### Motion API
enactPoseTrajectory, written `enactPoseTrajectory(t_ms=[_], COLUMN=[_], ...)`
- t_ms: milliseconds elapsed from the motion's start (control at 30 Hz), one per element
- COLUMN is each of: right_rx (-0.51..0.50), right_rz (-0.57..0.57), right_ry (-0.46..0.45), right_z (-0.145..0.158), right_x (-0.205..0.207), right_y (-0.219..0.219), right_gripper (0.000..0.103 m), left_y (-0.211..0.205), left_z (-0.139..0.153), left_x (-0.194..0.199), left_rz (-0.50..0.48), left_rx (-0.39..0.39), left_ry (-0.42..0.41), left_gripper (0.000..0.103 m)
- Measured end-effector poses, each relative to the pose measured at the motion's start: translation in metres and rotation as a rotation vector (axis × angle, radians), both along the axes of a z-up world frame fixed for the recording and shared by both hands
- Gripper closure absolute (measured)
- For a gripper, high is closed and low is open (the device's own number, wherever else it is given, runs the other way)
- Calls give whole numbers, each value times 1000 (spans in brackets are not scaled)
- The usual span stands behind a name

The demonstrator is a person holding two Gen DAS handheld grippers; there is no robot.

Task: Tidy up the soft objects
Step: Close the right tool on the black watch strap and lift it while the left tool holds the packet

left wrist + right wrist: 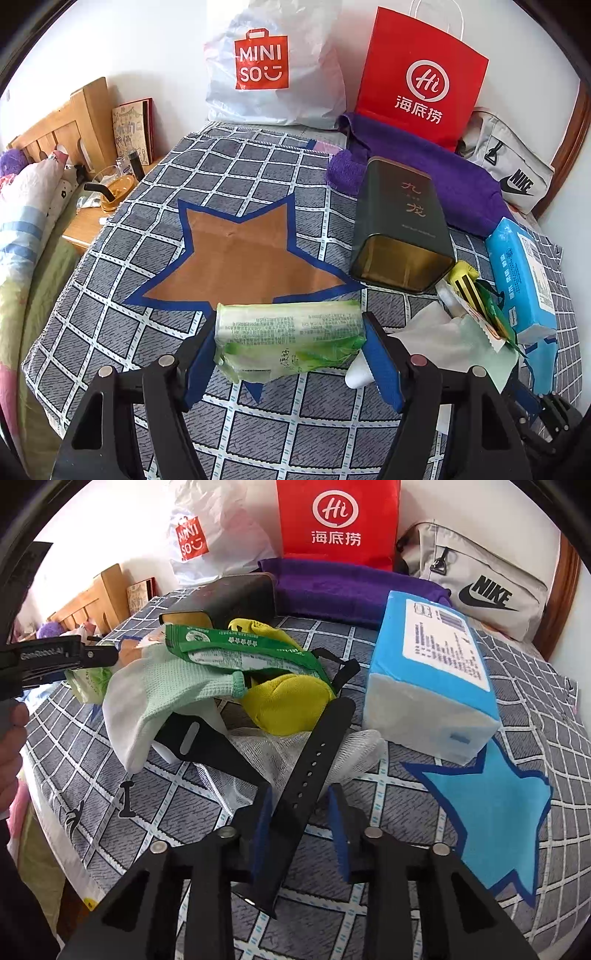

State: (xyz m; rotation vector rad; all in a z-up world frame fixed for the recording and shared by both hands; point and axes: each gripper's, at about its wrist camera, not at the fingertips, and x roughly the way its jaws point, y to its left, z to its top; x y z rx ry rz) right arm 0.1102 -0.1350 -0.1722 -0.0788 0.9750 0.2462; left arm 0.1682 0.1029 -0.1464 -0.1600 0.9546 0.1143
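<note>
In the left wrist view my left gripper (290,350) is shut on a green tissue pack (288,328), held crosswise just above the checked star blanket (147,221). In the right wrist view my right gripper (300,794) stands open around a black watch strap (314,753). The strap leans on the left pad, and a gap shows at the right pad. The strap runs up into a pile: white mesh (258,764), a yellow soft thing (284,705), a pale green glove (166,694) and a green sachet (240,653). A blue tissue pack (428,672) lies to the right.
A dark open tin (399,225) lies on its side by a purple towel (443,173). A red paper bag (421,85), a MINISO plastic bag (269,70) and a grey Nike bag (513,170) line the wall. A bedside table (88,221) stands at the left.
</note>
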Motion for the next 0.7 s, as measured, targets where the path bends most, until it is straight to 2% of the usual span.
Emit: enactPoseTrajectory(t_ms=[267, 533, 700], right_rx=[39, 41, 93], right_rz=[-1, -43, -23], right_ry=[24, 56, 36], right_z=[21, 16, 14], right_x=[-18, -26, -19], right_y=[-32, -53, -47], right_gripper=[80, 79, 79], left_y=[-2, -4, -8], left_z=[-7, -9, -7], left_x=[3, 2, -1], left_rz=[-11, -7, -7], left_rx=[-5, -1, 9], left_ry=[13, 23, 30], left_gripper=[32, 32, 32])
